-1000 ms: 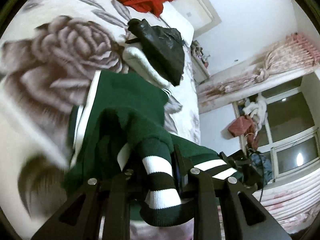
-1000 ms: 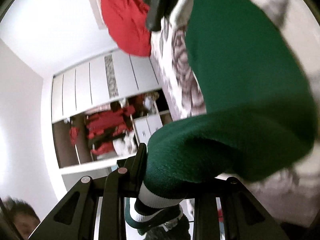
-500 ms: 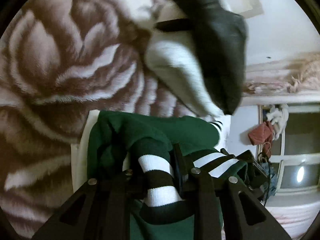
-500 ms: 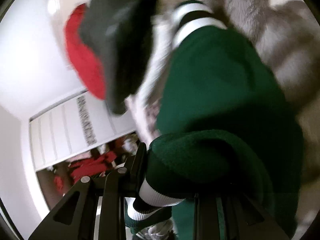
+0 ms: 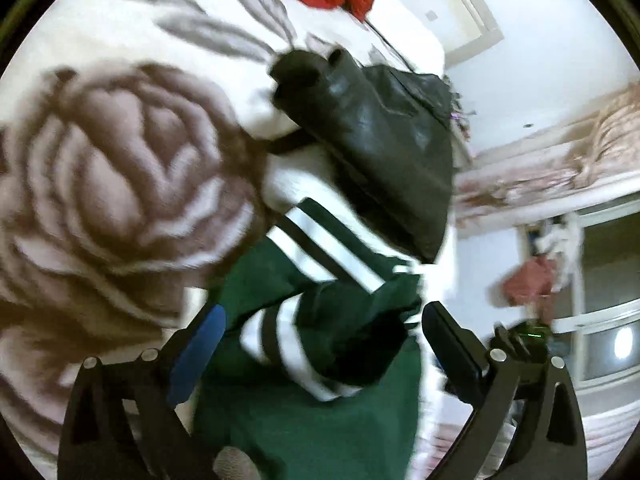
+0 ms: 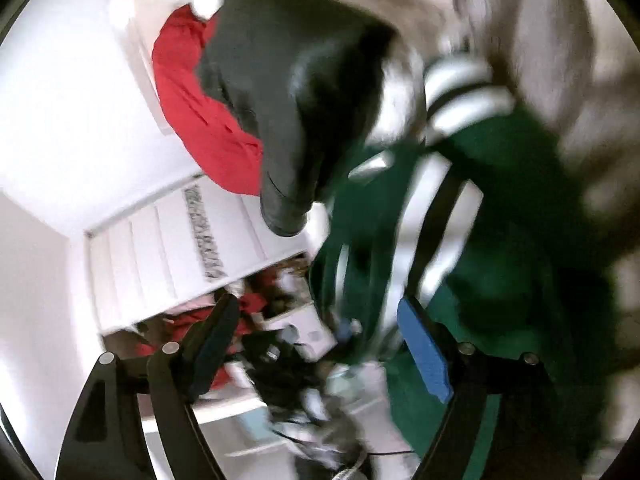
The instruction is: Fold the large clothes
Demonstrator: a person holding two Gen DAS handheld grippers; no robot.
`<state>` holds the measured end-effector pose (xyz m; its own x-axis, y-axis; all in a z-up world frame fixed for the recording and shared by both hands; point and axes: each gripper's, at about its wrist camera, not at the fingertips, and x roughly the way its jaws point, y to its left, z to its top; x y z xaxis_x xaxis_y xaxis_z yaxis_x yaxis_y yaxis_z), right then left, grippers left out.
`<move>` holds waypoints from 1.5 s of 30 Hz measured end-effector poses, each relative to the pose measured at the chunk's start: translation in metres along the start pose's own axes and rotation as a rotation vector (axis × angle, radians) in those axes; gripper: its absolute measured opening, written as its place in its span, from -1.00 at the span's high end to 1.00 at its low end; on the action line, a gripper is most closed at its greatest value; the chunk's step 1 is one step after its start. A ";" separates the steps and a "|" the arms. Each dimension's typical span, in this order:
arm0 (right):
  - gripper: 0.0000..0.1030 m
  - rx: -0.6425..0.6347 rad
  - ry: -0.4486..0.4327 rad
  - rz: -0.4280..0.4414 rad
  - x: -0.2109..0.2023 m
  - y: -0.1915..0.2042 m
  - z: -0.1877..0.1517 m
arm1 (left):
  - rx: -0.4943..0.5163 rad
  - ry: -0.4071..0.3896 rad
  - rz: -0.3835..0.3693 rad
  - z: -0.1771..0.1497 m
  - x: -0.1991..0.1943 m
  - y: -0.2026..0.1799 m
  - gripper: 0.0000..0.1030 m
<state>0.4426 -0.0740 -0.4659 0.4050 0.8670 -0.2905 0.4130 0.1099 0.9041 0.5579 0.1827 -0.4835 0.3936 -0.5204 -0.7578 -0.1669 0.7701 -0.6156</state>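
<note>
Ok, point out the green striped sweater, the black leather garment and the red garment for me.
green striped sweater [image 5: 328, 432]: left wrist view, on the plain green body below the striped cuff.
black leather garment [image 5: 384, 136]: left wrist view, on its creased middle.
red garment [image 6: 188, 92]: right wrist view, on its bright left part beside the black leather.

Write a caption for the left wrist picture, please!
Left gripper open over a folded green striped sweater on a rose blanket.

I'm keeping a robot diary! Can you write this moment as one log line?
step: let go after fold | left gripper: jaws just opened, off green sweater | right gripper: jaws just opened, empty | sweater on rose blanket
</note>
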 end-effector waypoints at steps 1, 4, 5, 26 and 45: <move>-0.62 -0.069 -0.011 -0.083 -0.008 0.007 -0.002 | 0.036 -0.025 0.072 -0.007 -0.006 -0.001 -0.95; -0.66 -0.305 0.018 -0.389 -0.022 0.014 -0.010 | 0.134 -0.102 0.296 -0.044 -0.024 -0.001 -0.95; -0.66 -0.346 0.056 -0.458 -0.019 0.007 -0.010 | 0.137 -0.130 0.354 -0.062 -0.032 0.002 -0.95; 0.35 -0.019 0.100 -0.076 -0.003 -0.065 -0.008 | -0.243 -0.216 0.588 -0.247 -0.140 0.042 -0.95; -0.39 -0.279 0.083 -0.546 -0.175 -0.007 -0.070 | -0.080 -0.133 0.625 -0.279 -0.058 -0.018 -0.95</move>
<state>0.3120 -0.1928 -0.3993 0.1261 0.6832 -0.7193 0.3096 0.6617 0.6828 0.2854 0.0965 -0.4888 0.3083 0.0718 -0.9486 -0.4664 0.8805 -0.0850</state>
